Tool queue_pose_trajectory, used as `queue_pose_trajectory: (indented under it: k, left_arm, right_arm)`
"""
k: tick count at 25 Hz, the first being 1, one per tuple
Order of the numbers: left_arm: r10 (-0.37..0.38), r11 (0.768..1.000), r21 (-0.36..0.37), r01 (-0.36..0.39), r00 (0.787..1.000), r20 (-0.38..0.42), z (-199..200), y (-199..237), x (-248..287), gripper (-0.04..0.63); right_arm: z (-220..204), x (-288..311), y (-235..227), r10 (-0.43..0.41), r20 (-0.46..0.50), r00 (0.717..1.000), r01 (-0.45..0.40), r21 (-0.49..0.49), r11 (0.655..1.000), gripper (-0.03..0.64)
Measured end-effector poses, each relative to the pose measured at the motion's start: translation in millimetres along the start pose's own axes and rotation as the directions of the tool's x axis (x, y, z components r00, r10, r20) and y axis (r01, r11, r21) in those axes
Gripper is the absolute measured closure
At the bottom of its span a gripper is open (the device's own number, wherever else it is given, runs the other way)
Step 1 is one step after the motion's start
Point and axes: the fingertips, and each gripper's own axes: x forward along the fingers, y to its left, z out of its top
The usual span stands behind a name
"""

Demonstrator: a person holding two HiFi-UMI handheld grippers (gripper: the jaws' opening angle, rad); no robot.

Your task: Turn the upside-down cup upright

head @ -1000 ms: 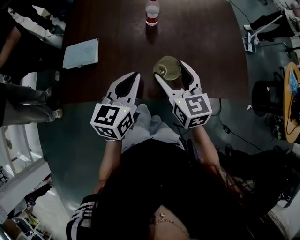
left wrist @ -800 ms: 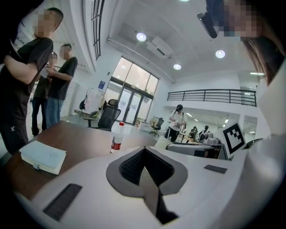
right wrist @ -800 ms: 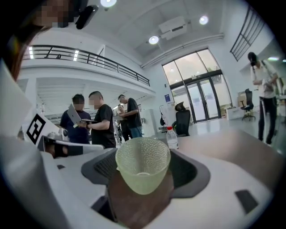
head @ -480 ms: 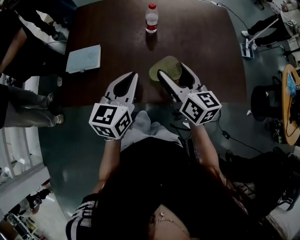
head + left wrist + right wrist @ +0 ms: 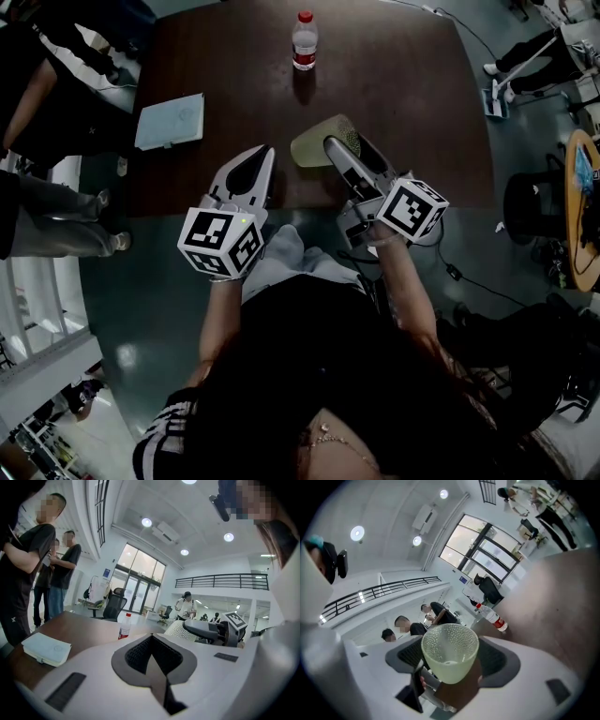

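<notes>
A pale green dimpled cup (image 5: 319,142) is clamped between the jaws of my right gripper (image 5: 345,141), above the near part of the dark wooden table (image 5: 412,84). The cup lies tipped onto its side. In the right gripper view the cup (image 5: 450,652) fills the gap of that gripper (image 5: 450,663), its rim wide open to the camera. My left gripper (image 5: 253,161) hovers just left of it, shut and holding nothing. The left gripper view shows those closed jaws (image 5: 152,638), with the cup (image 5: 179,630) and the right gripper (image 5: 206,631) beyond.
A plastic water bottle with a red label (image 5: 304,39) stands at the table's far side. A light blue notebook (image 5: 171,120) lies at the left edge. People stand off to the left of the table (image 5: 28,564). An office chair (image 5: 539,197) sits to the right.
My right gripper has rolled over with the cup in it, so the cup went from bottom-up to lying sideways. The left gripper stays about where it was.
</notes>
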Motion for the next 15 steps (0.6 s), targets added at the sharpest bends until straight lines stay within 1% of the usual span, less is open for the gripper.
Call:
queue_pose_trajectory:
  k: [2,4,9,12,15]
  left_arm:
    - [-0.004,1.000,-0.001,0.004,1.000,0.005,1,0,-1,0.594]
    - [-0.007,1.000,-0.004,0.007,1.000,0.009,0,3,-3,0.593]
    - [-0.016,1.000,-0.008,0.016,1.000,0.013,1,9,-9,0.594]
    - [-0.023,1.000,-0.013,0.023,1.000,0.013,0,12,-12,0.594]
    - [-0.033,0.999,-0.019,0.033,0.999,0.014,-1,14,-14,0.594]
  right_arm:
    - [1,-1,1,0.026,0.009,1.000,-0.026,0.055,0.998,0.256]
    - [1,1,5,0.053,0.015,0.998,-0.054,0.087,0.995,0.256]
    - [-5,3,4,0.075,0.030,0.997,-0.080,0.196,0.977,0.256]
    - [-9,4,2,0.084,0.040,0.996,-0.092,0.268,0.959,0.256]
    - [-14,6,-1,0.100,0.055,0.993,-0.113,0.355,0.928,0.256]
